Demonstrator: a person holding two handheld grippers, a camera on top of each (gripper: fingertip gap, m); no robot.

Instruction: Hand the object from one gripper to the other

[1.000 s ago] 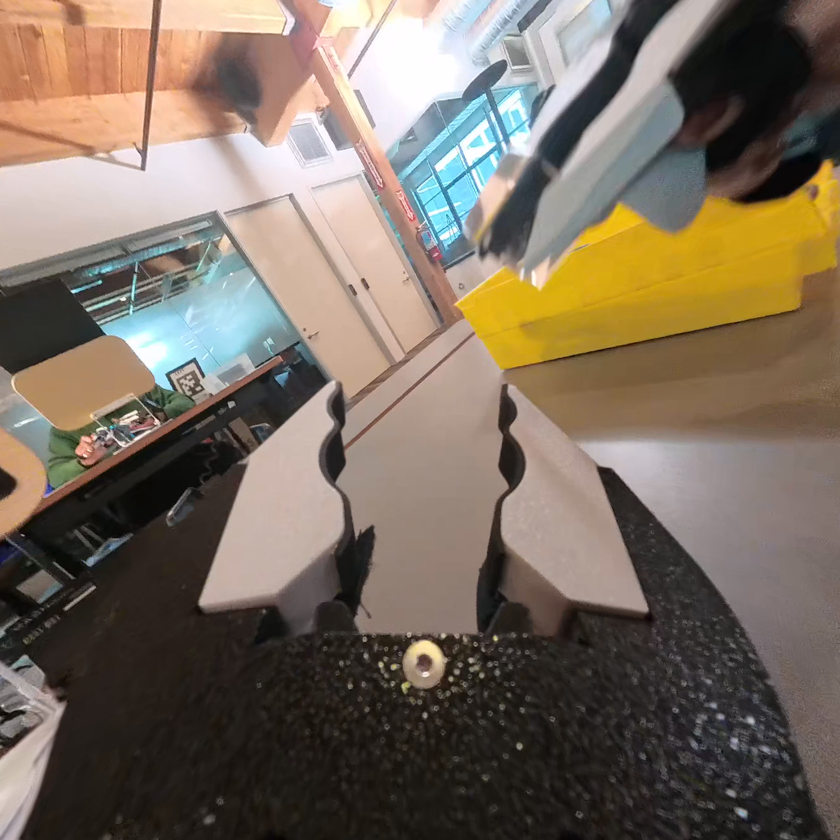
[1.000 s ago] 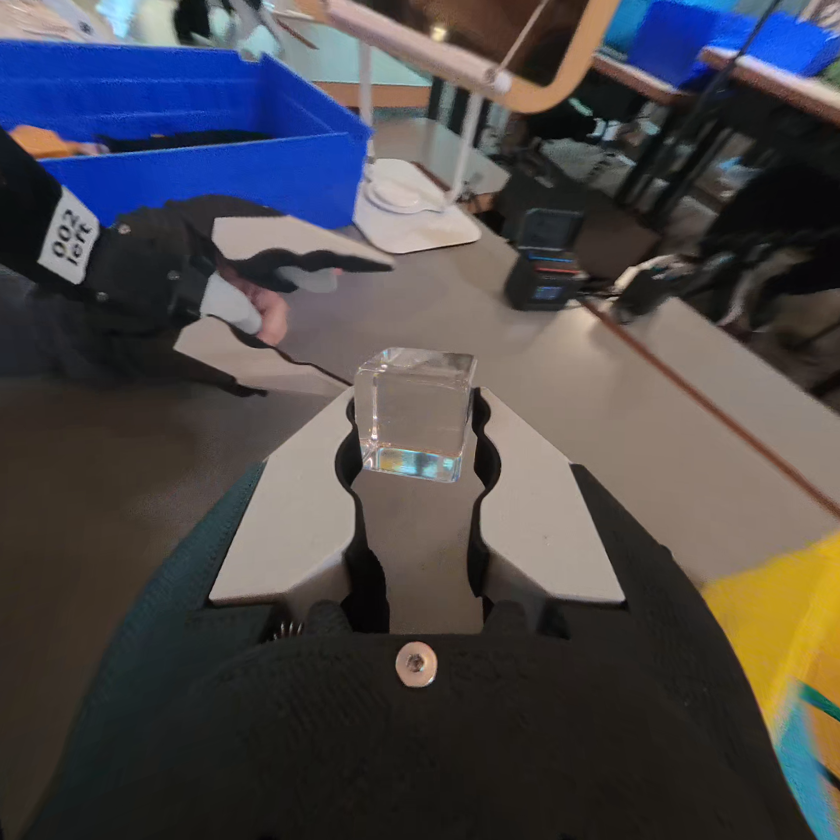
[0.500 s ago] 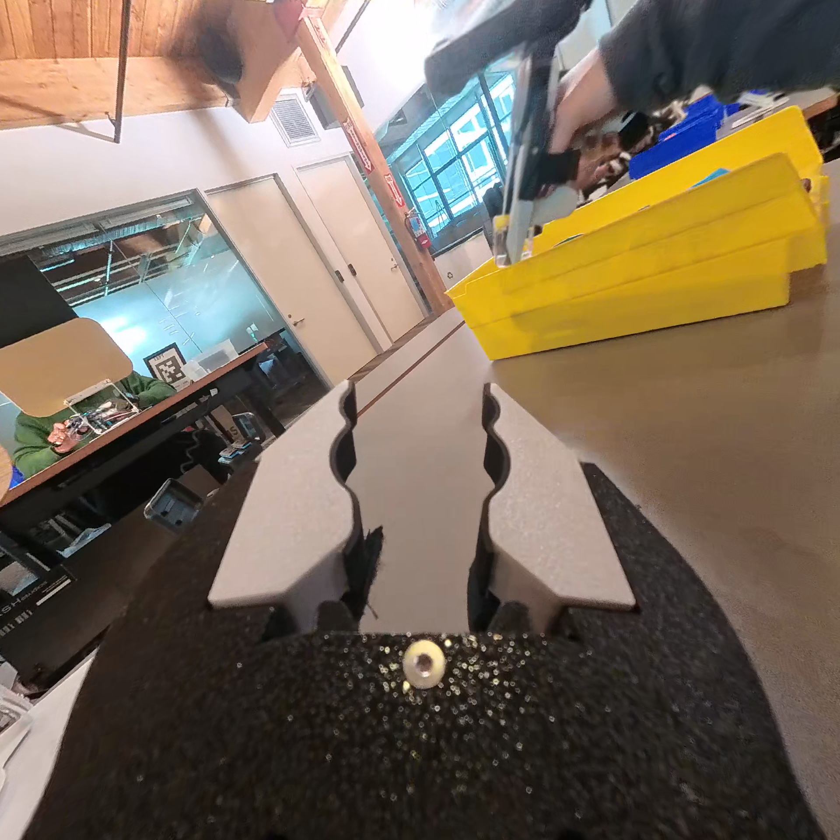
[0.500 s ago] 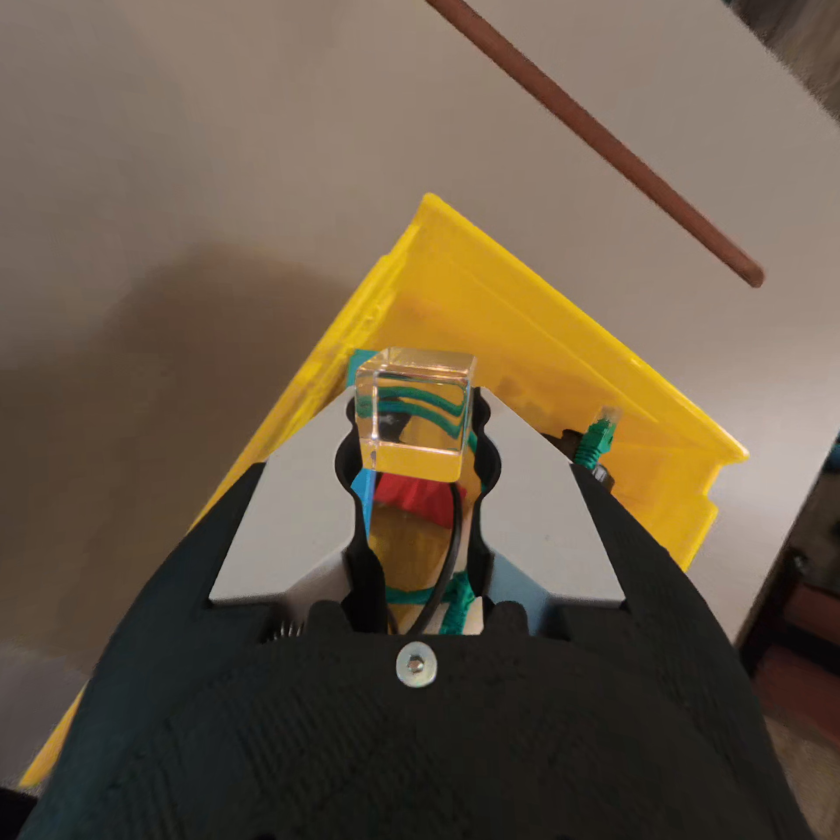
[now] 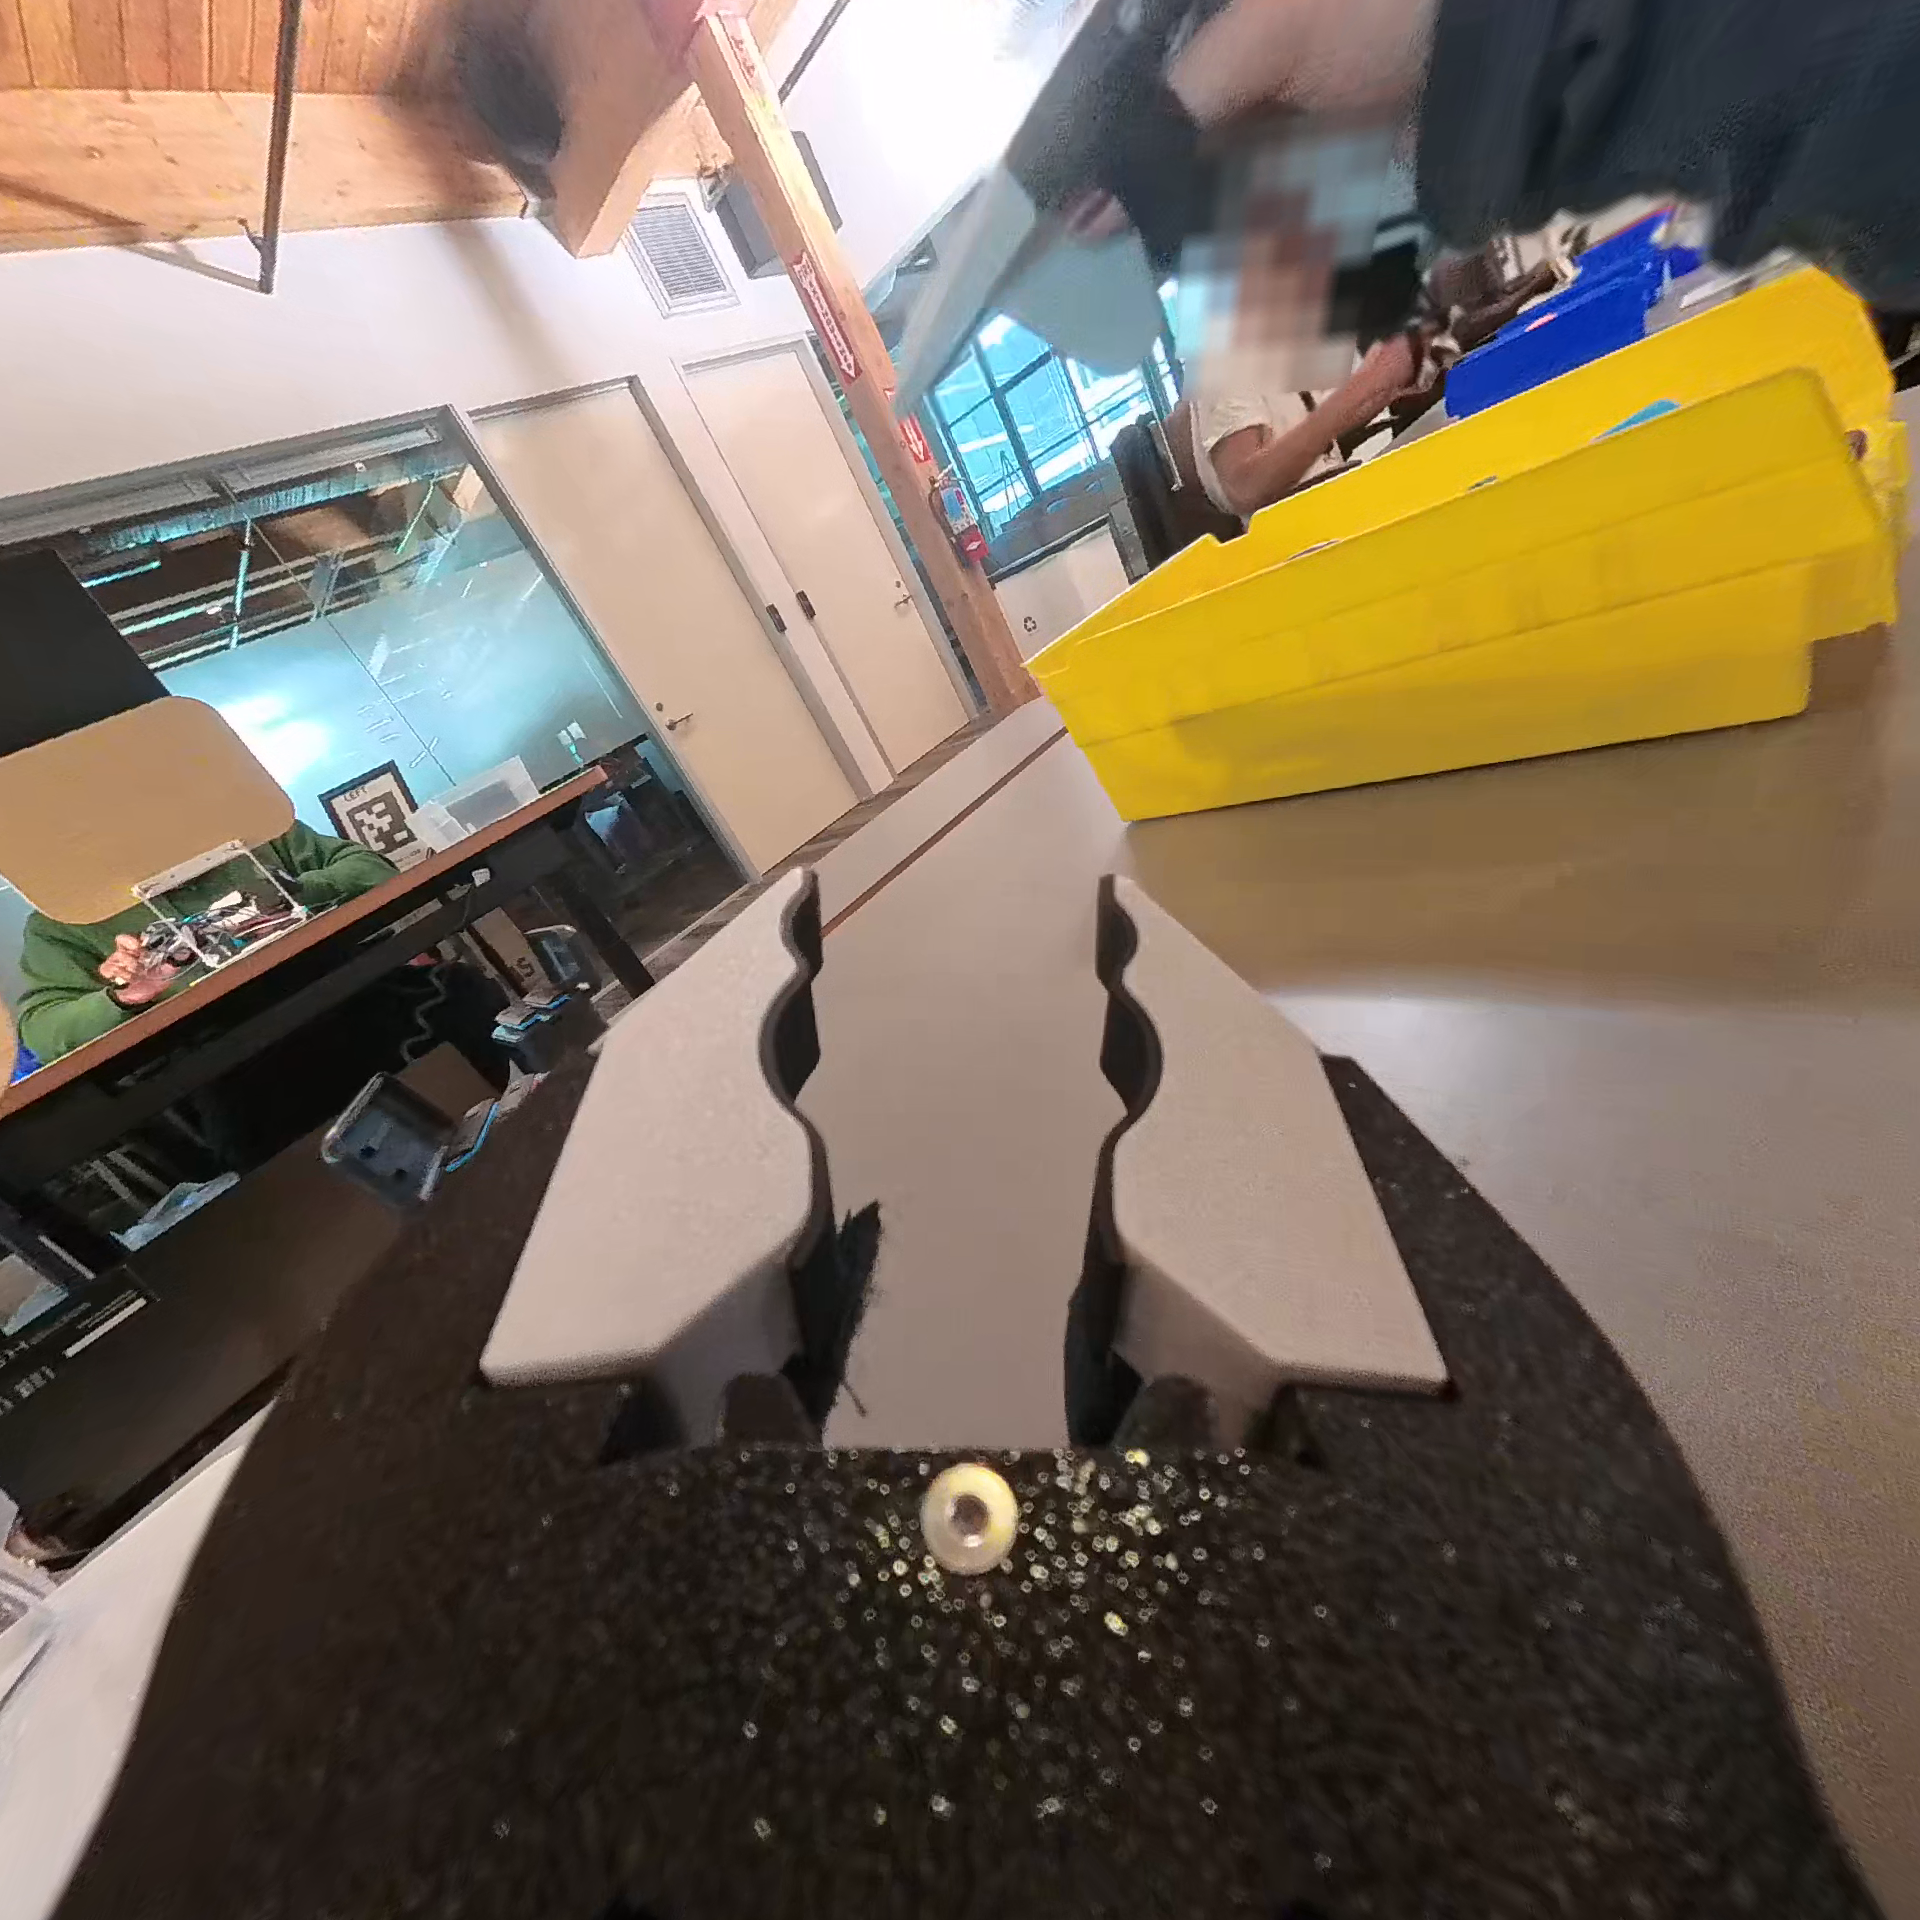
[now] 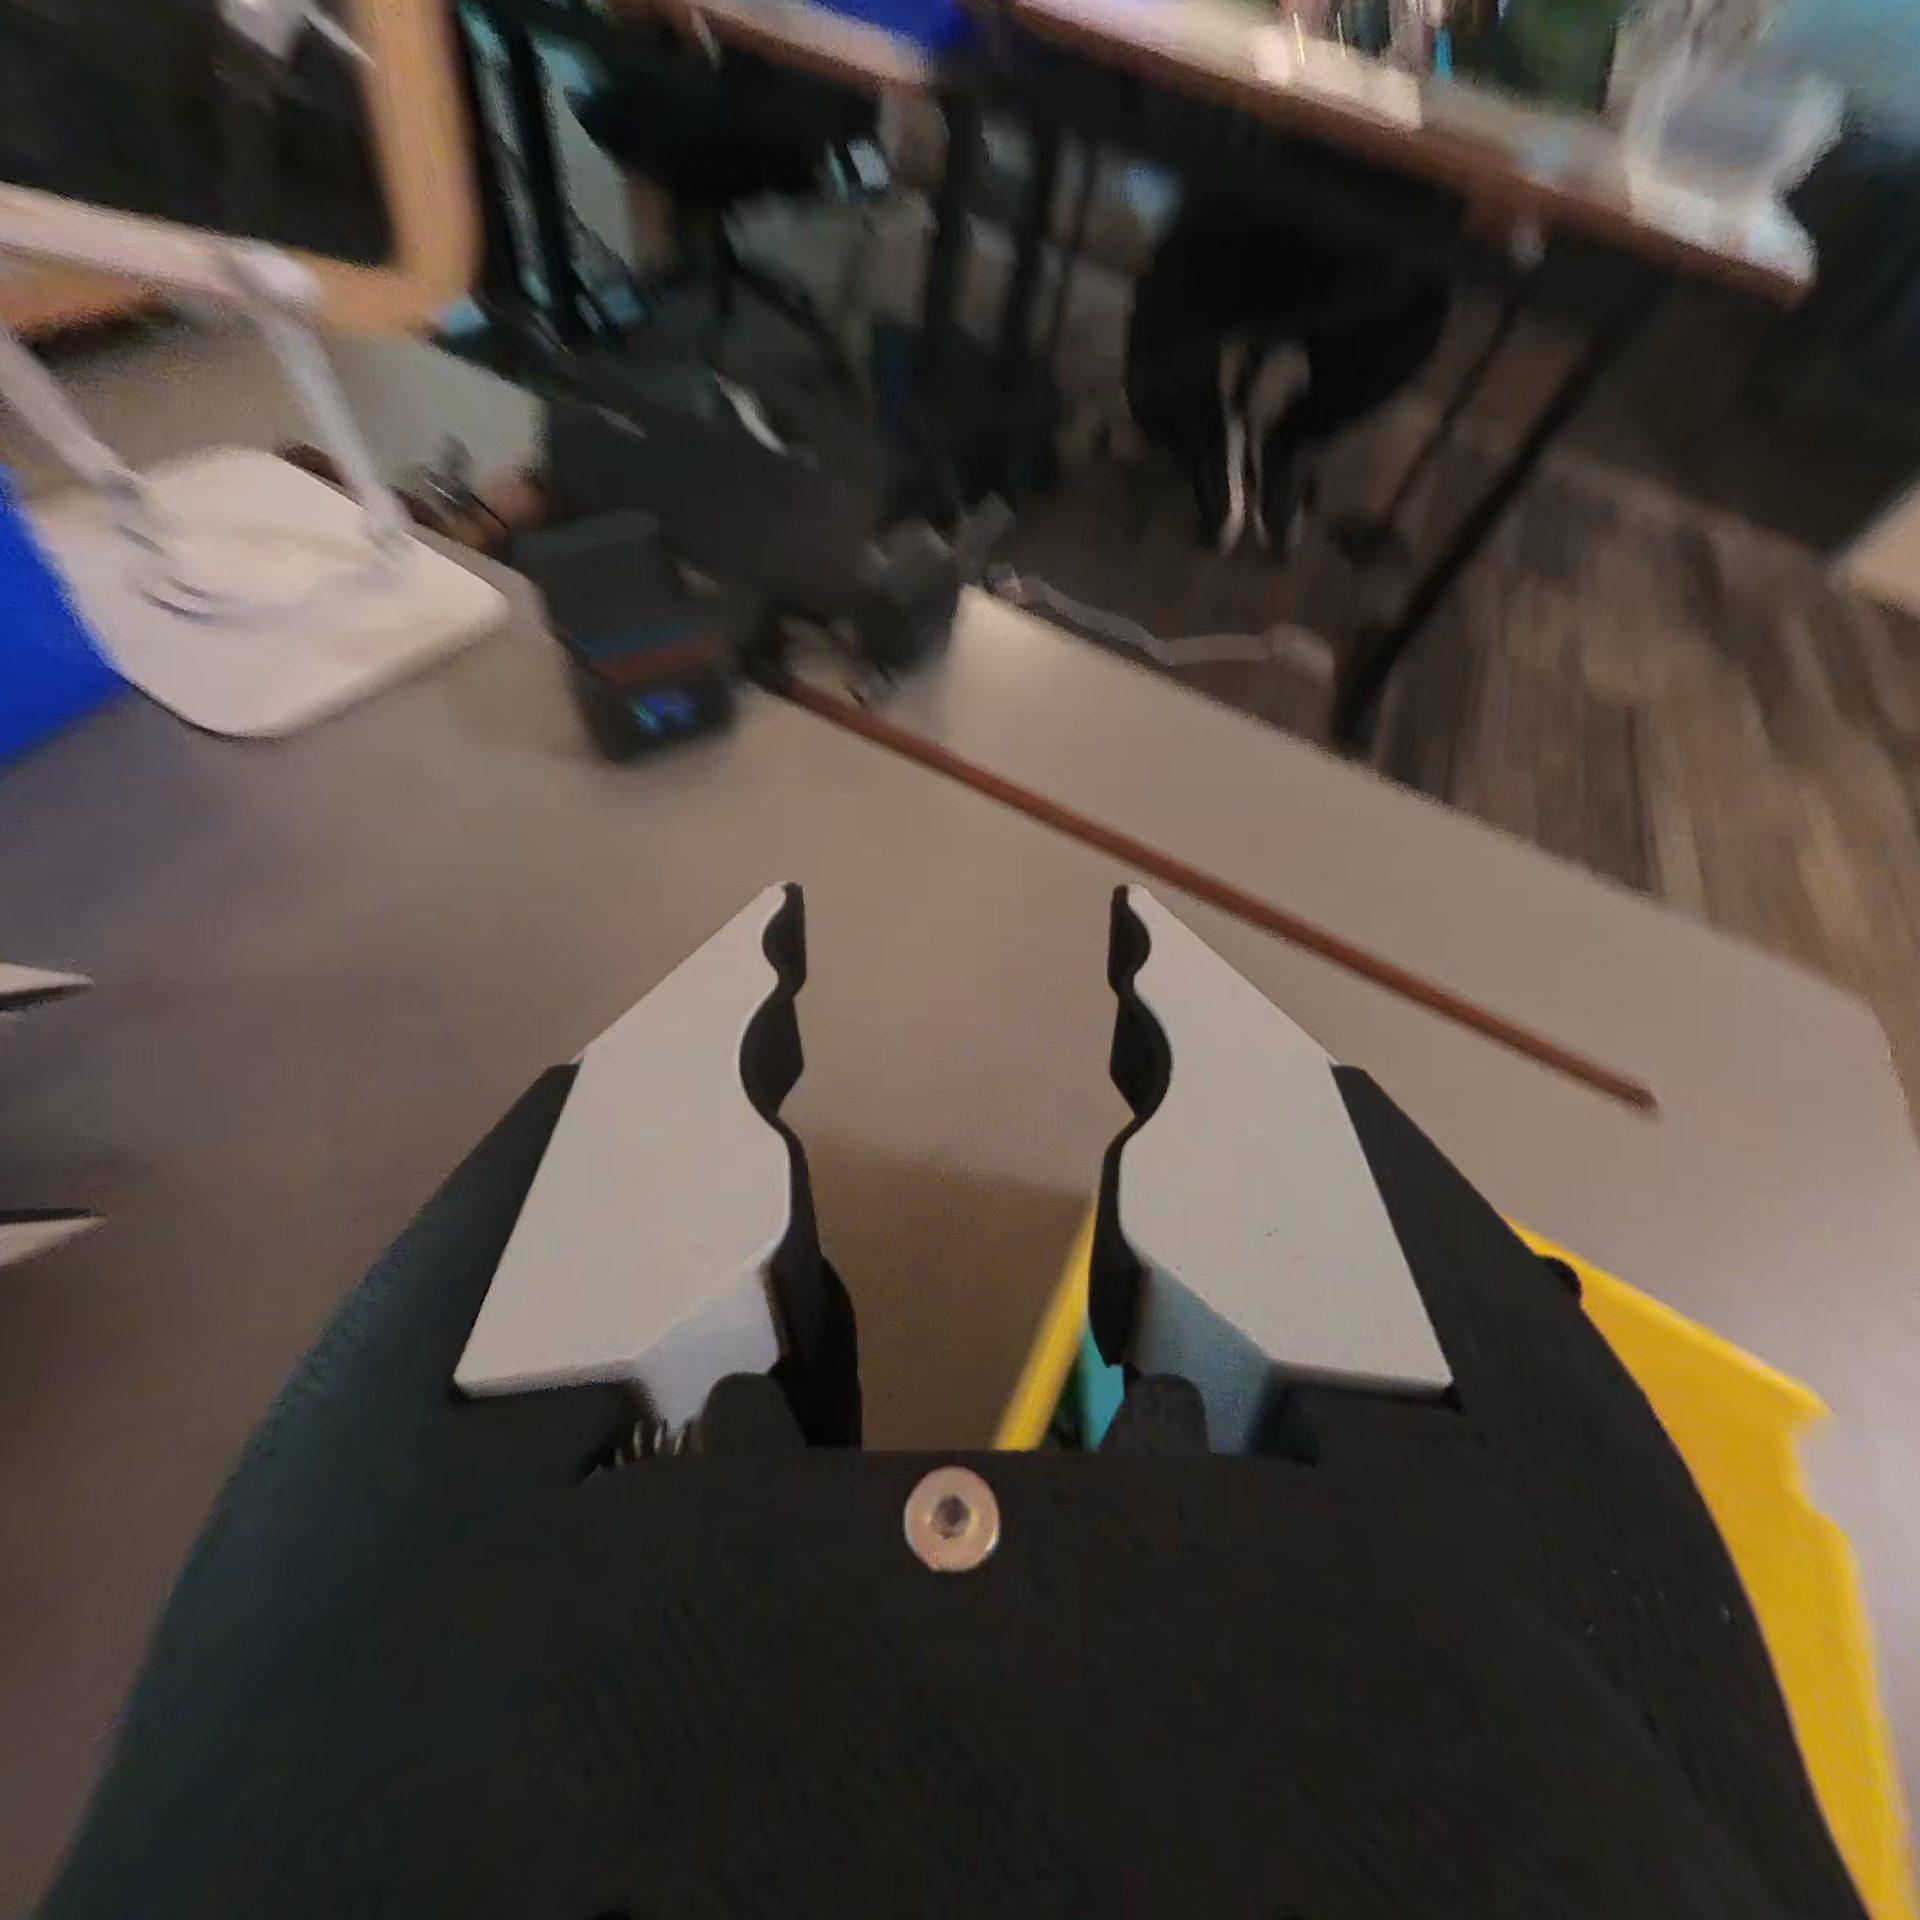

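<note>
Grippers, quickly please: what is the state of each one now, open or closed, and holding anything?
Left gripper: open, grey fingers apart, nothing between them.
Right gripper: open, grey fingers apart, holding nothing.

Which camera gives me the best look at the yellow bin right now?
Left wrist view: the yellow bin shows its whole long side on the table. Right wrist view catches only a blurred corner behind the right gripper.

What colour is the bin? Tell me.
Yellow; the bin shows best in the left wrist view.
</note>
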